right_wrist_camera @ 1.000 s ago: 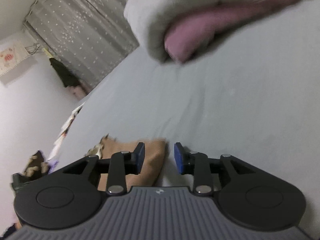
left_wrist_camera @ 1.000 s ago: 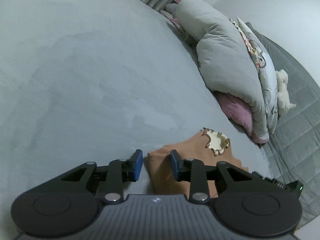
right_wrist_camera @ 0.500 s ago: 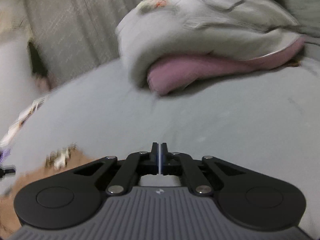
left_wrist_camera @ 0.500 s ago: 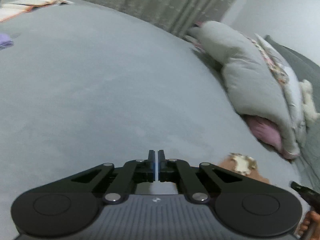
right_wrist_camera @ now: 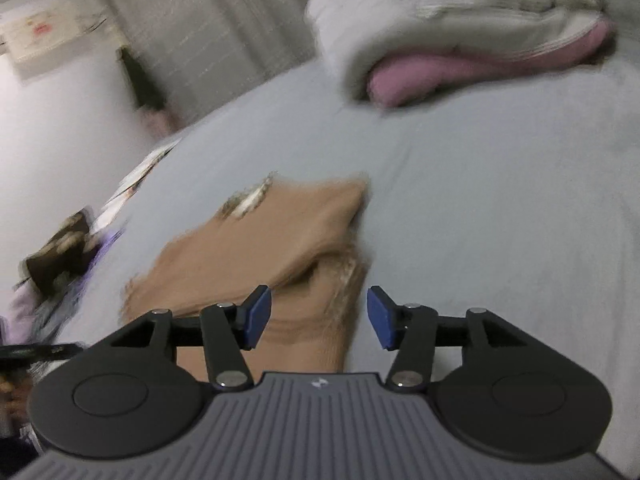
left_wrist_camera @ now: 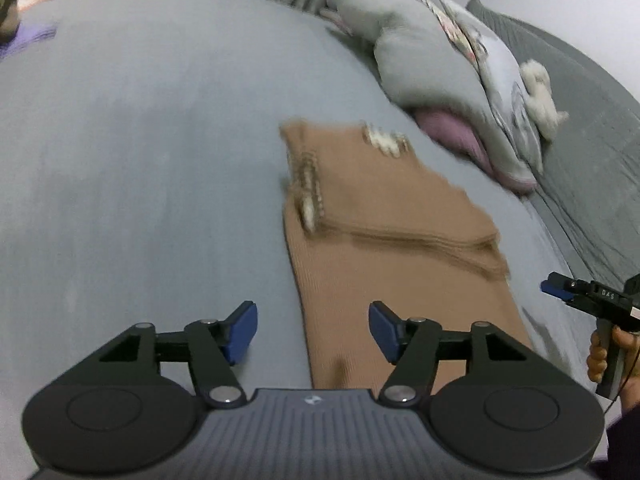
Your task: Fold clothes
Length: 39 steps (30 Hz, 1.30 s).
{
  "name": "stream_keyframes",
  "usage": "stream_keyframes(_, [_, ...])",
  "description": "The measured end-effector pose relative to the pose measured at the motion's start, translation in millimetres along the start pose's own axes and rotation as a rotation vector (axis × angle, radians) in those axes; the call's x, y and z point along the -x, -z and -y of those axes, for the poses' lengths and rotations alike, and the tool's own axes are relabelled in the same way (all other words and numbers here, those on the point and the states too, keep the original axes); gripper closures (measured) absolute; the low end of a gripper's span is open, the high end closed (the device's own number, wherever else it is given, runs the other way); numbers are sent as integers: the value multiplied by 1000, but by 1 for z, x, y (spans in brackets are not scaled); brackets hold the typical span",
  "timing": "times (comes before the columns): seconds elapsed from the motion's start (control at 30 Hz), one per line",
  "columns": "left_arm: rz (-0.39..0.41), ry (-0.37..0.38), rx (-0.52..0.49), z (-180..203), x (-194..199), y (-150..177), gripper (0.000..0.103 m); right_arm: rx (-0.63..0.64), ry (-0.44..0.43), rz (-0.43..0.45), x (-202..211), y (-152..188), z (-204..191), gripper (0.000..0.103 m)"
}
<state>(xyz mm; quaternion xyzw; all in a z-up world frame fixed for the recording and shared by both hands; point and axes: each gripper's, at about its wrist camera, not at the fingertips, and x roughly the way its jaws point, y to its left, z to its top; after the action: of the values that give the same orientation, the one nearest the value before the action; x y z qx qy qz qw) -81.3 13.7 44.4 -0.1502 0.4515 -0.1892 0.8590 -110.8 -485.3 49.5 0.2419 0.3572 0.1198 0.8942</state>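
**Tan knit on grey bedsheet, both grippers spread wide and empty**

Tan ribbed knit garment (left_wrist_camera: pixel 396 264) lay flat on the grey bedsheet (left_wrist_camera: pixel 152 168), partly folded: a doubled upper layer sat over a single lower panel, with a stepped fold ridge running across it. Cream scalloped trim showed at the far end and along the left edge. Its long axis ran from the near edge of the bed away toward the pile of grey and pink bedding (left_wrist_camera: pixel 448 80) at the far right.

Left gripper (left_wrist_camera: pixel 313 327) stood with its blue-padded fingers (left_wrist_camera: pixel 240 330) wide apart, holding nothing. It straddled the garment's near-left edge: one pad over bare sheet, the other over cloth. Whether either pad touched fabric could not be told.

Right gripper (right_wrist_camera: pixel 319 316) was likewise spread wide and empty. In its view the garment (right_wrist_camera: pixel 272 240) lay ahead and to the left, its right edge falling between the fingers. Heavy motion blur; fine texture unreadable there.

Both grippers sat at the near end, one at each side edge, about equally close. Judgement: the near panel looked set to be pinched at both corners and carried forward along the long axis onto the doubled part. The knit looked soft and limp, likely to sag if the two sides were lifted unevenly.
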Motion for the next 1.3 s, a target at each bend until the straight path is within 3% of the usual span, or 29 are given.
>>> stream_keyframes(0.13, [-22,41,28,-2,12,44,39,13,-16,-97,26,52,0,48])
stream_keyframes(0.23, [-5,62,64,-3,13,68,38,3,36,-146,44,85,2,48])
stream_keyframes(0.37, [38,33,30,10,21,88,32,139,167,-86,73,120,-24,48])
stream_keyframes(0.5, [63,9,-6,24,21,103,28,274,156,-56,77,138,-53,48])
stream_keyframes(0.53, [72,-1,-13,27,21,106,28,277,165,-65,71,140,-58,52])
stream_keyframes(0.57, [80,-8,-8,28,20,109,28,236,171,-103,59,142,-56,77])
stream_keyframes(0.67, [74,17,23,28,22,112,29,208,198,-118,56,142,-52,95])
stream_keyframes(0.83, [66,32,42,29,24,115,29,58,191,-58,81,142,-25,96])
stream_keyframes(1.07, [70,7,11,36,21,118,30,55,163,-36,86,144,-24,92])
stream_keyframes(1.27, [68,24,18,36,20,121,28,3,153,-18,94,144,-13,54])
stream_keyframes(1.3, [68,26,18,36,19,121,28,2,152,-26,91,144,-13,51])
